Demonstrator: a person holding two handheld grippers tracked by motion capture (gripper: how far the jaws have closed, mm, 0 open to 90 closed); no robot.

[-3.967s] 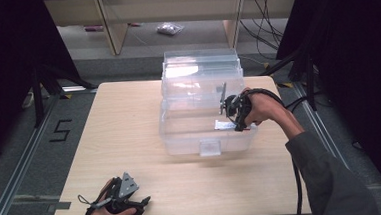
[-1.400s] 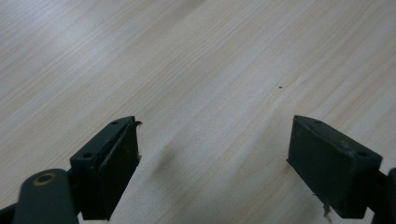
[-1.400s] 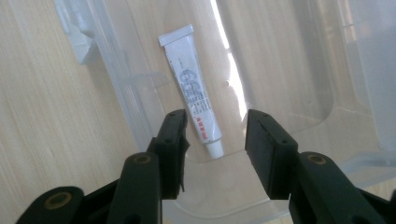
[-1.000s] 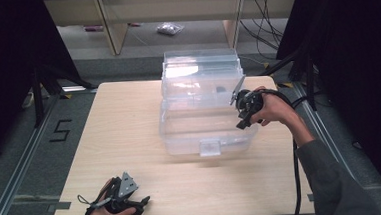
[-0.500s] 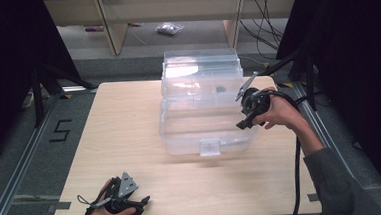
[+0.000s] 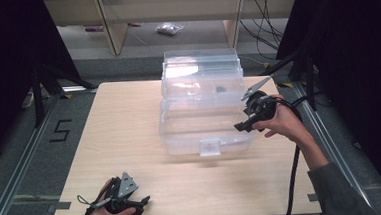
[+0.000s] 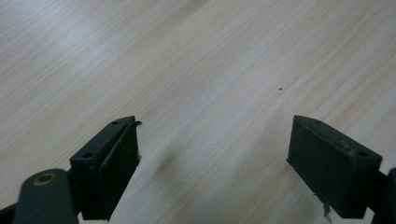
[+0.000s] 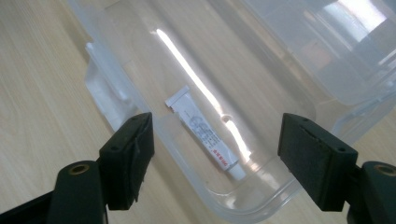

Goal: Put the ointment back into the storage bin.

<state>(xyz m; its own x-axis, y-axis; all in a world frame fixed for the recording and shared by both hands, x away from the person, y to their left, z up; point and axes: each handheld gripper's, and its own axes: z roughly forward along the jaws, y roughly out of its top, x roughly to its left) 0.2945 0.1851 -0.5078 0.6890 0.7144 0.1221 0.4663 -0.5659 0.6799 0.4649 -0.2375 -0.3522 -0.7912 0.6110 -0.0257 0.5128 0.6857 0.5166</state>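
Note:
A clear plastic box (image 6: 204, 121) stands in the middle of the wooden table with its lid (image 6: 201, 74) tipped up at the back. A small white tube (image 8: 205, 135) lies on the floor of the box (image 8: 261, 93). My right gripper (image 6: 242, 126) hovers at the box's right rim, open, with nothing between its jaws; in the right gripper view (image 8: 215, 158) it looks down at the tube. My left gripper (image 6: 143, 203) rests at the table's front left edge, open and empty, over bare wood in the left gripper view (image 7: 212, 154).
The table (image 6: 114, 127) has free room left of the box and in front of it. A latch tab (image 6: 210, 147) juts from the box's front wall. Shelving and a small bag (image 6: 168, 29) lie on the floor behind.
My right gripper has drawn back from inside the box to its right rim. The left gripper has stayed put.

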